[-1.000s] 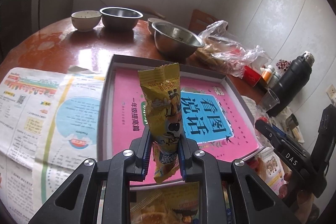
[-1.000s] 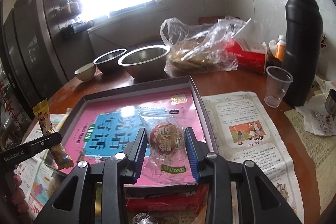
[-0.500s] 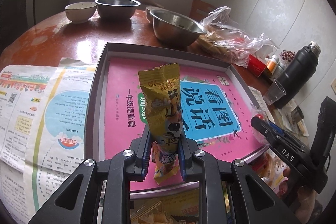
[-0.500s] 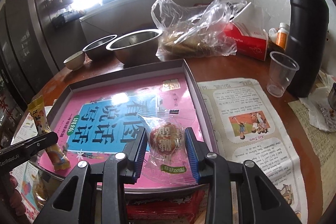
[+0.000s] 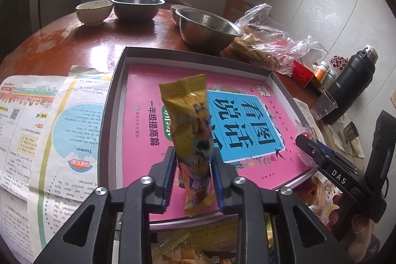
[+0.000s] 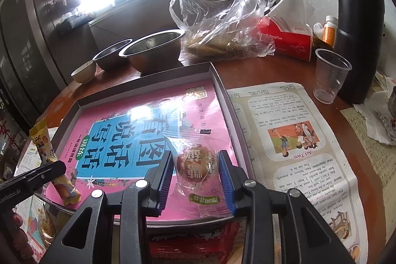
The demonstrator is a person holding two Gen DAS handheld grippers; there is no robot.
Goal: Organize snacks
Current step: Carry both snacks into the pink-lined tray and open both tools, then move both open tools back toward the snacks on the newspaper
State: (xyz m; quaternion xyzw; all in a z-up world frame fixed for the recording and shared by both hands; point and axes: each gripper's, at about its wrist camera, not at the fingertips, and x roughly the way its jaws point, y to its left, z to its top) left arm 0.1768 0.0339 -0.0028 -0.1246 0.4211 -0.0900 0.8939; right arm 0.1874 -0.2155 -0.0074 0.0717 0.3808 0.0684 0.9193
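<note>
My left gripper (image 5: 192, 177) is shut on a yellow snack stick packet (image 5: 190, 130), held upright above the near edge of a shallow grey box (image 5: 116, 100) lined with a pink and blue book cover. The packet also shows in the right wrist view (image 6: 49, 160). My right gripper (image 6: 196, 173) holds a clear-wrapped round brown pastry (image 6: 195, 165) between its blue pads, low over the box's (image 6: 222, 90) near right corner. The right gripper also shows in the left wrist view (image 5: 307, 144).
More snack packets (image 5: 193, 249) lie below the box's near edge. Steel bowls (image 5: 208, 29), a ceramic bowl (image 5: 94, 11), a plastic bag of food (image 6: 222, 29), a red tissue box (image 6: 287, 38), a plastic cup (image 6: 330, 76) and a black flask (image 6: 358, 24) stand beyond. Newspapers (image 6: 297, 140) flank the box.
Both grippers have moved forward over the box with their snacks. The left gripper's jaws have spread a little around the yellow packet, which now looks blurred.
</note>
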